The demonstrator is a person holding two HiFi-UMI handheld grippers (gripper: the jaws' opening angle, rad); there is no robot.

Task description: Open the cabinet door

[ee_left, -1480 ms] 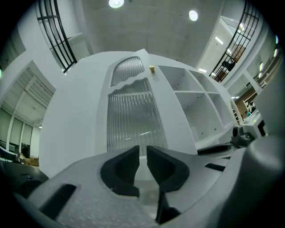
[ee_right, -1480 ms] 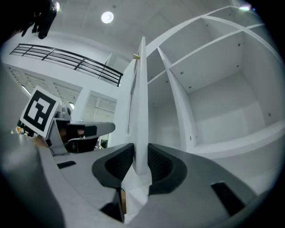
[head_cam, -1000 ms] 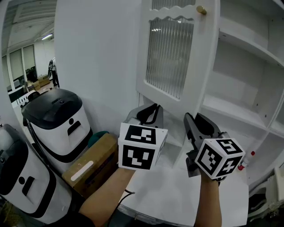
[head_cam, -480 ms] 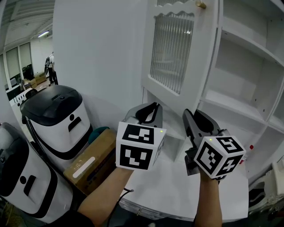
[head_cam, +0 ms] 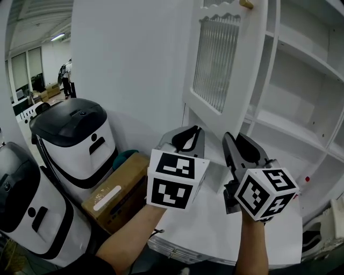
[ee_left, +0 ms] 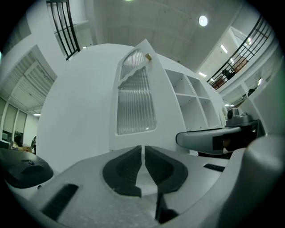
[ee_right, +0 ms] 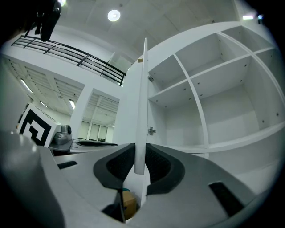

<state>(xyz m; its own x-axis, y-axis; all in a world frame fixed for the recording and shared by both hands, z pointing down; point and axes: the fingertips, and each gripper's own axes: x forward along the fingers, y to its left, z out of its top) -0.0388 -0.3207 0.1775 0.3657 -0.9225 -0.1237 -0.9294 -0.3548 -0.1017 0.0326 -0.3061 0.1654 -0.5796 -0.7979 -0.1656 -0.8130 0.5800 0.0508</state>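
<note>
White shelves (head_cam: 293, 128) stand exposed, door (head_cam: 215, 64) swung wide. Our right gripper (ee_right: 140, 162), jaws just closing, seems clamped on its edge; left gripper (ee_left: 143, 153) is clenched empty. We should follow the hinge arc.

The cabinet door (head_cam: 252, 70) is white; its inset panel (head_cam: 215, 64) is vertically ribbed glass, and its knob (head_cam: 246, 4) is brass-coloured. The shelves (head_cam: 293, 126) are white. The marker cubes (head_cam: 173, 180) carry black square patterns on white faces. The bins (head_cam: 75, 145) are white with black lids. The box (head_cam: 115, 190) is brown with a white label.
</note>
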